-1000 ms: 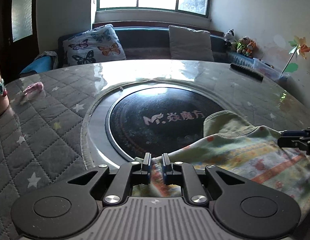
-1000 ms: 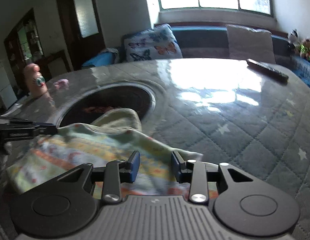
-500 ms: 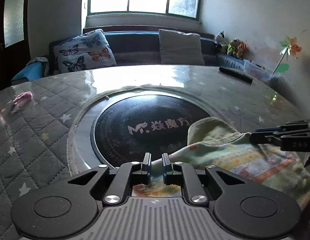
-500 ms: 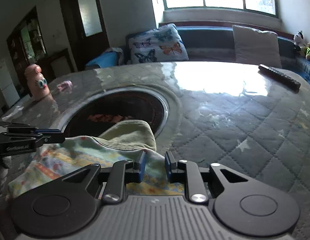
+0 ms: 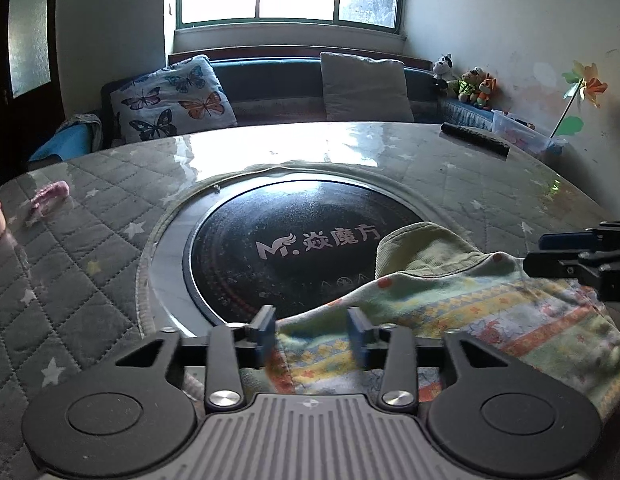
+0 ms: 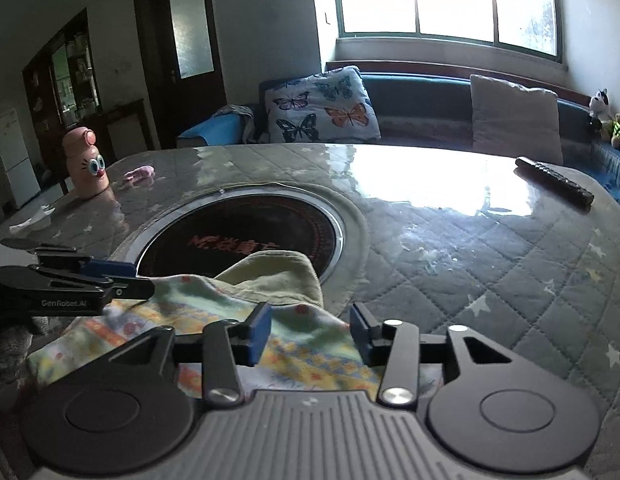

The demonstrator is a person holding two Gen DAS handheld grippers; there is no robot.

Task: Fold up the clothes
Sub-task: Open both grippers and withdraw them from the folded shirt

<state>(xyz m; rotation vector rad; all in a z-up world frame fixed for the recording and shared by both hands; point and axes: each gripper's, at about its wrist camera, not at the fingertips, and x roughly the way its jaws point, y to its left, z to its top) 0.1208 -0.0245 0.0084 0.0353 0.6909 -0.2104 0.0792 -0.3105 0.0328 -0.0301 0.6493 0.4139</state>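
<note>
Quilted grey table (image 5: 90, 248) fills both views; the patterned garment (image 5: 469, 312) lies lower right, soft, light, best pinched at its hems. Left gripper (image 5: 311, 334) and right gripper (image 6: 310, 332) have just been opening, jaws released, cloth loose between them.

Garment (image 5: 449, 312): lying on the table (image 5: 90, 248), overlapping the round plate (image 5: 294, 248).
Remote (image 6: 553, 180): sitting on the table's far right.

Two cushions (image 6: 323, 106) – one garment (image 5: 469, 312), one remote (image 6: 553, 181), one pink bottle (image 6: 86, 164), two grippers (image 6: 310, 330).
</note>
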